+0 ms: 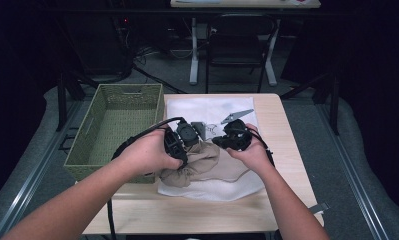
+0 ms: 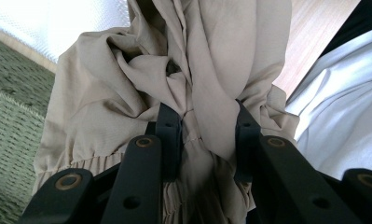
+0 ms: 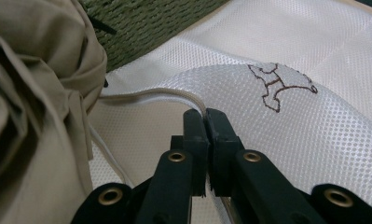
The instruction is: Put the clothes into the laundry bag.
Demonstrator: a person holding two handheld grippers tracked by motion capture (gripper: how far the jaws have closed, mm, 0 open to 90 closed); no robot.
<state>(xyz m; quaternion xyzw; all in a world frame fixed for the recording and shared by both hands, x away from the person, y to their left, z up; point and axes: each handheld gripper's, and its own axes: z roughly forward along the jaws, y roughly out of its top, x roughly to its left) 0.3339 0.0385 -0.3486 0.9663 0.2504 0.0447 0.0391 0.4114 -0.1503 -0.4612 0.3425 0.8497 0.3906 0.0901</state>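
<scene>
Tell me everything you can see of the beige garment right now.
The beige garment is thin, soft-looking cloth, bunched and heavily creased, with a gathered hem. It lies on the white mesh bag on the table, beside the green woven basket. The left hand-held gripper is closed on a bunch of its folds. The right hand-held gripper pinches the bag's piped edge, not the garment.

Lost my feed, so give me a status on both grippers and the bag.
Left gripper clamped on bunched beige garment. Right gripper pinching white mesh bag at its rim. Green basket alongside, nothing blocking.
</scene>
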